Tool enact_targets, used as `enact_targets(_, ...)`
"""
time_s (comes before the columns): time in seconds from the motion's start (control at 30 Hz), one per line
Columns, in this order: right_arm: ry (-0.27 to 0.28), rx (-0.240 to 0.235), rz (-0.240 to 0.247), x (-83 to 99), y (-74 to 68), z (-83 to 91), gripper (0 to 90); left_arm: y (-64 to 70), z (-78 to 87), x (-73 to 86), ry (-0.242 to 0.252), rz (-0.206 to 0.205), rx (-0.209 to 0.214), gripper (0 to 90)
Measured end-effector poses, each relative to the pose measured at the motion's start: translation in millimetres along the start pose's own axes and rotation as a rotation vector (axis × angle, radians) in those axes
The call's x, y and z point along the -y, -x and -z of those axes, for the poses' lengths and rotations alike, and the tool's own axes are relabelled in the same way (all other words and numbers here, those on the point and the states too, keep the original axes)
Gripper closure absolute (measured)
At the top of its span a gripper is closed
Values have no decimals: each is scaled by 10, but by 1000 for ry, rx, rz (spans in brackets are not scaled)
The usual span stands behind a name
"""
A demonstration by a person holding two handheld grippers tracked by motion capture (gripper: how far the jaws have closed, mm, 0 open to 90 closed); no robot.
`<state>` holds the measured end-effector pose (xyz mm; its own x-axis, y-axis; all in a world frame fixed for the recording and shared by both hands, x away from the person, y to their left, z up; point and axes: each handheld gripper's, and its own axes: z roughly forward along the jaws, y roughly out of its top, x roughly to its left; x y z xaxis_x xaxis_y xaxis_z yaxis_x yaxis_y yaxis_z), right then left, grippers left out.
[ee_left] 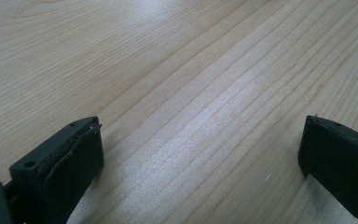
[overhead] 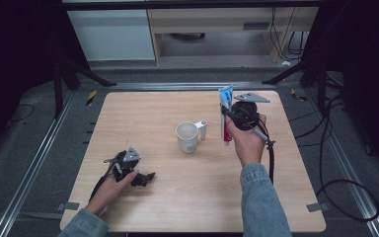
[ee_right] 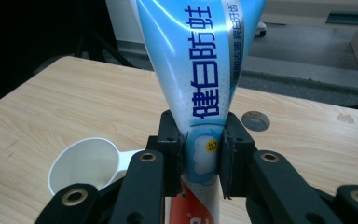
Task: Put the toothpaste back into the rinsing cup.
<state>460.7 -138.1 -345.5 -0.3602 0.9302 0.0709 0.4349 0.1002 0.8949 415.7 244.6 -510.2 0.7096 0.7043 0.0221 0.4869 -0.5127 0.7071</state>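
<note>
Two hand-held grippers are in play. Nearest, the left hand-held gripper rests low on the wooden surface, jaws spread wide with nothing between them. Farther up, the right hand-held gripper is clamped on one toothpaste tube, blue and white with a red lower end, held upright above the surface's right half. One white mug stands mid-surface, just left of the tube. Bare wood surrounds the mug out to every edge.
</note>
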Motion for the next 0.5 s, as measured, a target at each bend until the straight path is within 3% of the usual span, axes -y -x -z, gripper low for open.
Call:
enact_targets(0.23, 65, 24, 19, -53, -202, 12, 732, 3, -2, 1, 3, 4, 0, 0)
enact_targets(0.5, 101, 54, 55, -103, -353, -2, 732, -1, -7, -5, 3, 0, 1, 0)
